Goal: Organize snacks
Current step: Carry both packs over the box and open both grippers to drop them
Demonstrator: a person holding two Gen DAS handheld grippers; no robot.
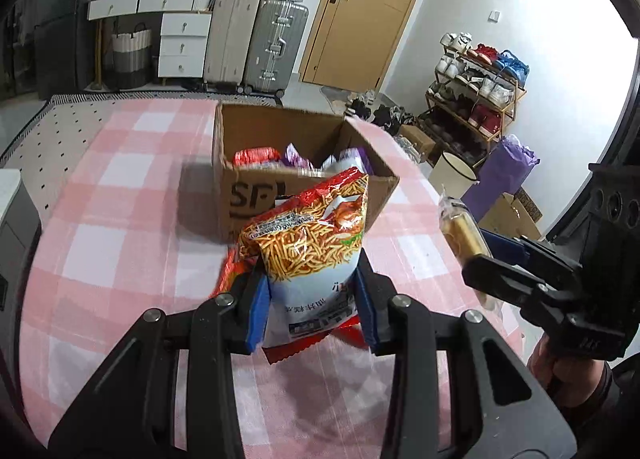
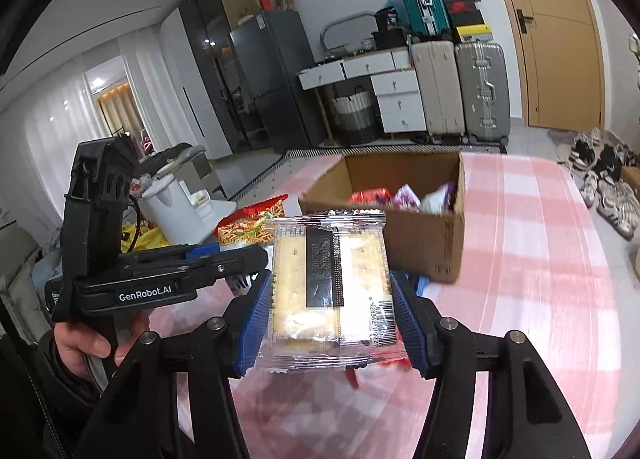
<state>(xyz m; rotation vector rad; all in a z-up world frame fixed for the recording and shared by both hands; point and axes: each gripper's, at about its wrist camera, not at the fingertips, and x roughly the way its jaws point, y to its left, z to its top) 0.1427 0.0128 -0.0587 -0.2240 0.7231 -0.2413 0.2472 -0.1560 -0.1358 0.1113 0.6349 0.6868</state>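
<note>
My left gripper (image 1: 312,305) is shut on a red and white bag of noodle sticks (image 1: 312,235), held upright above the checked cloth just in front of the cardboard box (image 1: 248,203). My right gripper (image 2: 330,301) is shut on a clear pack of crackers (image 2: 328,283), held in the air in front of the box (image 2: 424,235). The box holds several red and purple snack packs (image 2: 400,195). The right gripper and its crackers (image 1: 464,235) show at the right of the left wrist view. The left gripper (image 2: 240,255) shows at the left of the right wrist view.
The table has a pink and white checked cloth (image 1: 120,219). A red wrapper (image 2: 384,361) lies under the crackers. A white kettle (image 2: 172,211) stands left of the table. Suitcases (image 1: 256,39), a drawer unit (image 1: 180,43) and a shoe rack (image 1: 476,95) stand behind.
</note>
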